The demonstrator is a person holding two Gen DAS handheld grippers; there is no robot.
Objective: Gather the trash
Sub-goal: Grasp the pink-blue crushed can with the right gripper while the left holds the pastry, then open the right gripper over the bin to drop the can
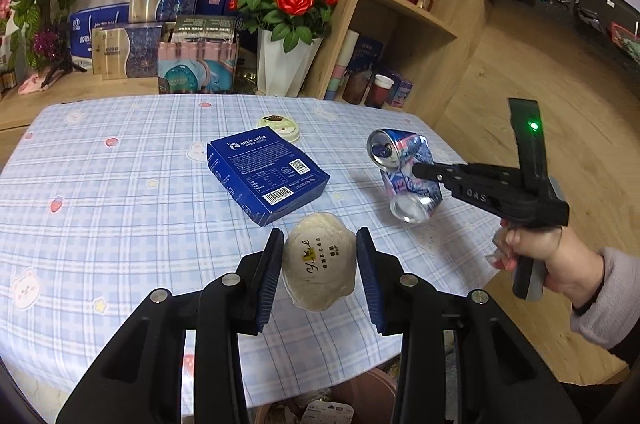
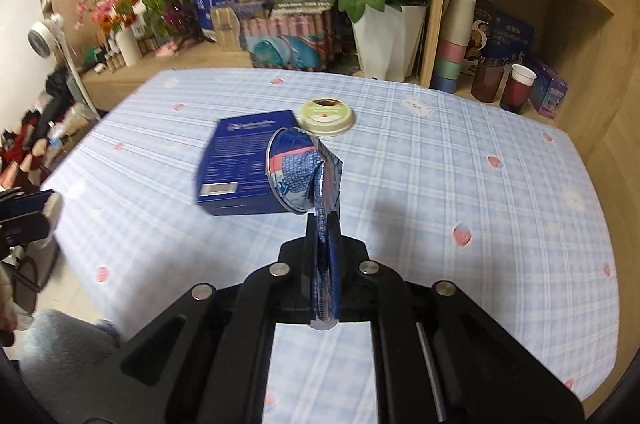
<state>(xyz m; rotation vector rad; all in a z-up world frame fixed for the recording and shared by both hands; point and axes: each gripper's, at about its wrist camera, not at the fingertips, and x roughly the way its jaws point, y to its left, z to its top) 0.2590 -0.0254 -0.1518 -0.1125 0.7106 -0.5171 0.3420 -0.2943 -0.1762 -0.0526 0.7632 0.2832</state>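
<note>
My left gripper [image 1: 320, 262] is shut on a crumpled cream paper cup [image 1: 320, 264], held just above the blue plaid tablecloth [image 1: 120, 208]. My right gripper [image 2: 324, 244] is shut on a crushed blue drink can [image 2: 304, 176], squeezing its flattened middle, and the can hangs clear of the cloth. In the left wrist view, that right gripper [image 1: 420, 171] and the can [image 1: 404, 172] are at the right, with a hand on the handle. A blue coffee box [image 1: 268, 176] lies mid-table, with a pale green lid [image 1: 278, 126] behind it. In the right wrist view, the left gripper [image 2: 28, 216] shows at the left edge.
A white pot of red roses [image 1: 286, 64] and stacked boxes [image 1: 192, 64] stand behind the table. A wooden shelf unit [image 1: 420, 24] with cups is at the back right. Below the table's near edge, a bin with rubbish [image 1: 328, 404] shows between my left fingers.
</note>
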